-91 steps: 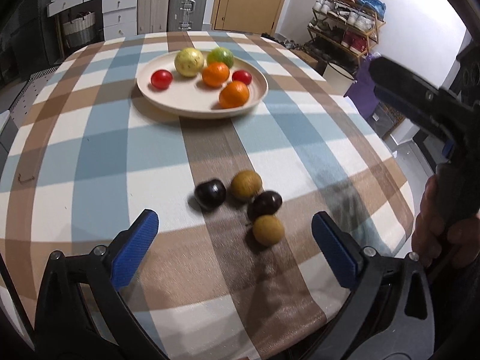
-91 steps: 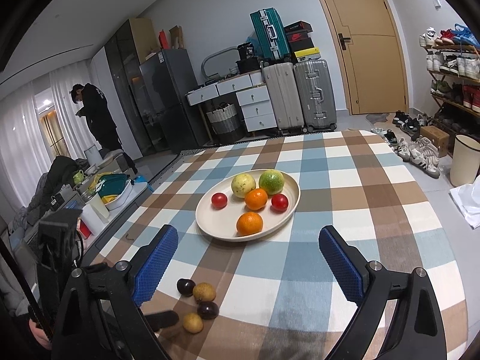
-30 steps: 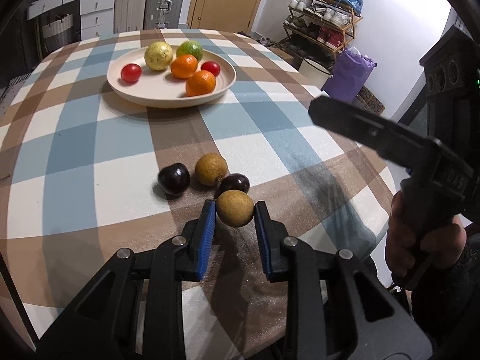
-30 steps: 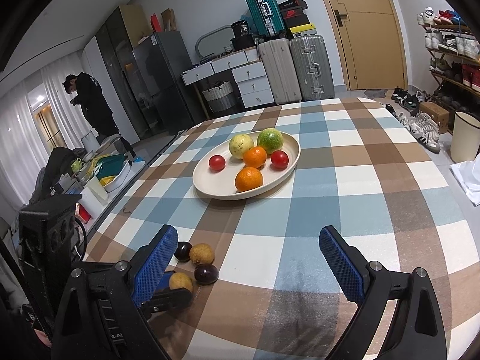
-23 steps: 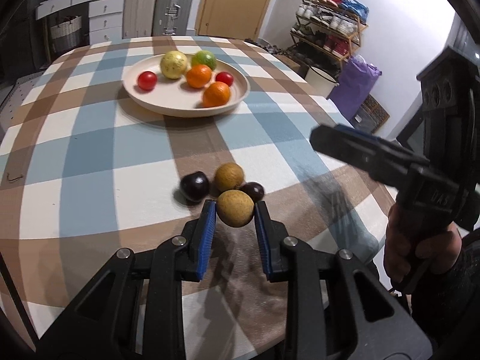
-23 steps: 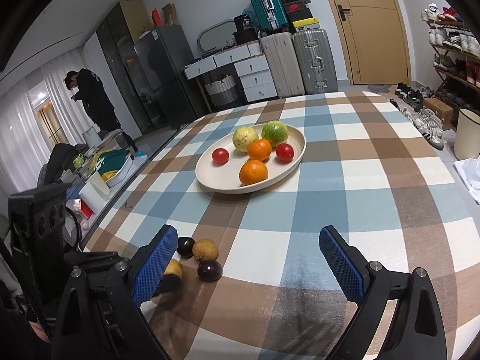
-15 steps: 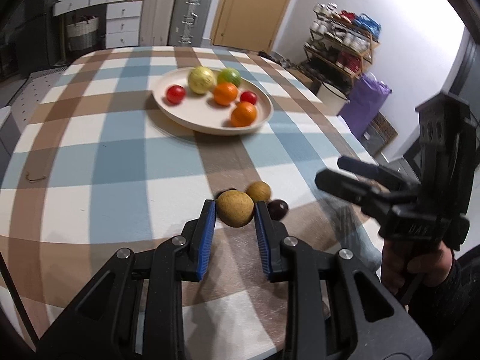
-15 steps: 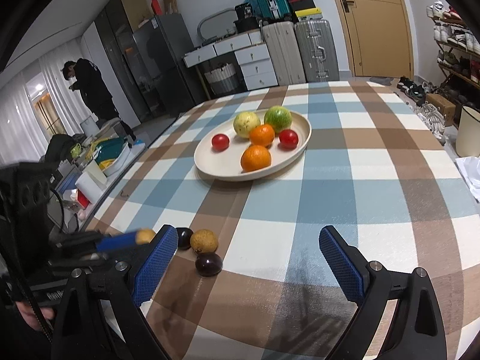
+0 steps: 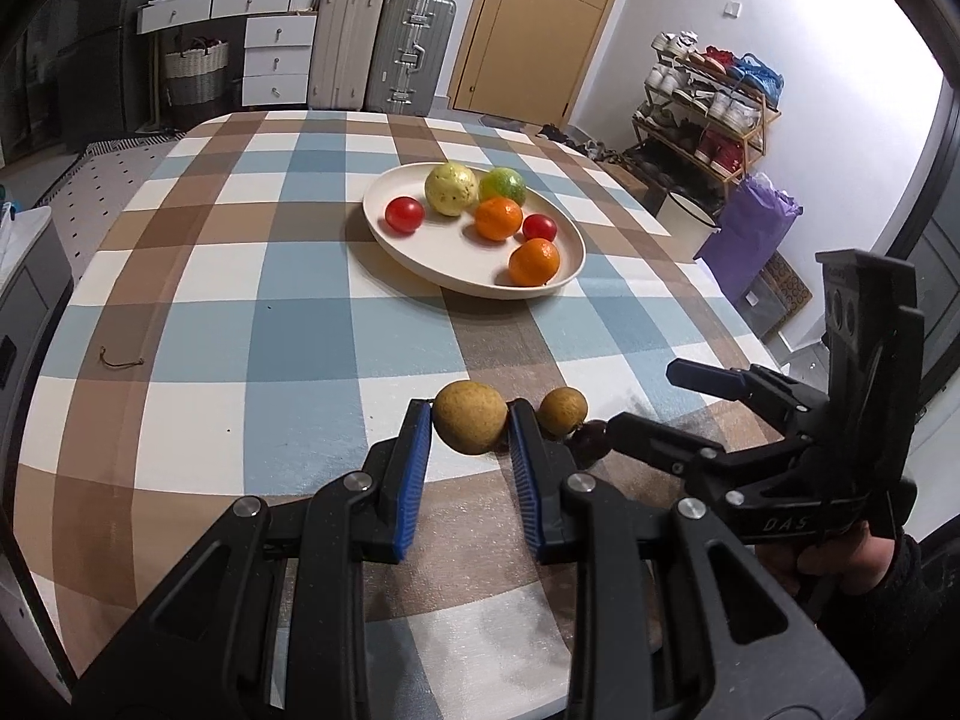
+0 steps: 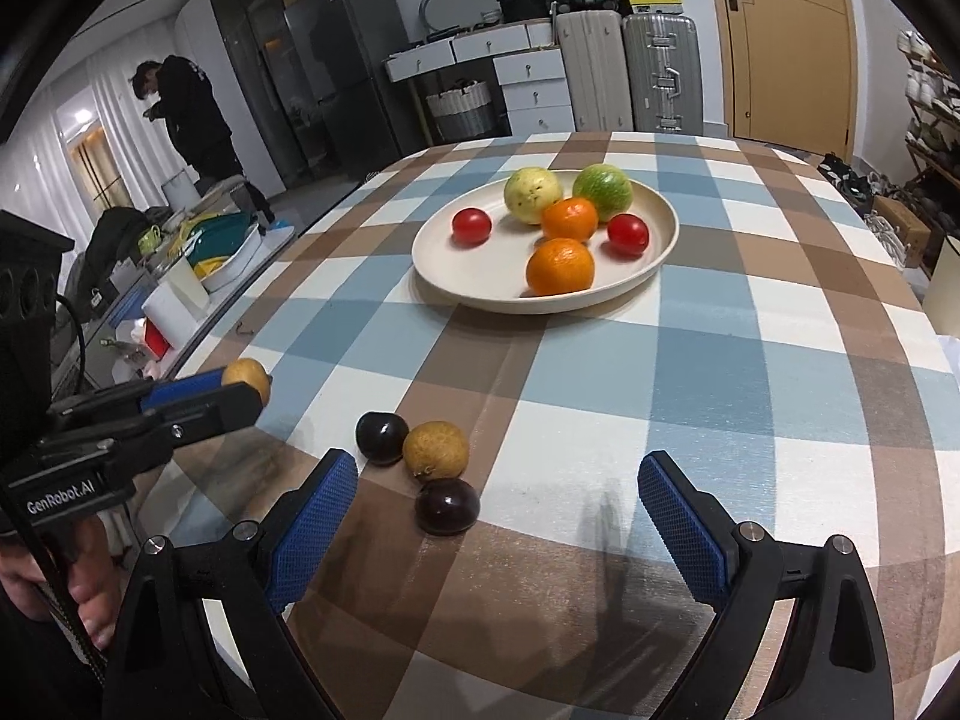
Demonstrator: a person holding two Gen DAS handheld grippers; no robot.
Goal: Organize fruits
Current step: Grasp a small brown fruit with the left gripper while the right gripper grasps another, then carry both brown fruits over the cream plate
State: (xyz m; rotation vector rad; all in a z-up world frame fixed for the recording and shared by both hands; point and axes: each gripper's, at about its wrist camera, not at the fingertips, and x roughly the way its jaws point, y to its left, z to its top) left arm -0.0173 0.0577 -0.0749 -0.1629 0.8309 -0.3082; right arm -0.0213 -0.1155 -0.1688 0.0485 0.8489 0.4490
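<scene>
The left tongs (image 9: 470,427) are clenched on one brown fruit (image 9: 470,425), which sits between the blue pads at their tips. A second ago that fruit was held just above the cloth beside the other loose fruit; it is now raised clear of the tablecloth (image 9: 300,324) and carried toward the plate (image 9: 420,252). Judged from this, the pick-up step is complete and the transfer to the plate is under way.

The plate lies ahead of the left tongs, well apart from them, and already holds six fruits.

The right tongs (image 10: 498,510) are released, with the jaws standing wide and nothing between the pads. They have come lower and closer to the three loose fruits. The dark plum (image 10: 447,506) lies between the open jaws, nearer the left pad. The second brown fruit (image 10: 435,449) and the other plum (image 10: 381,437) lie just beyond the tips, touching or nearly touching one another.
</scene>
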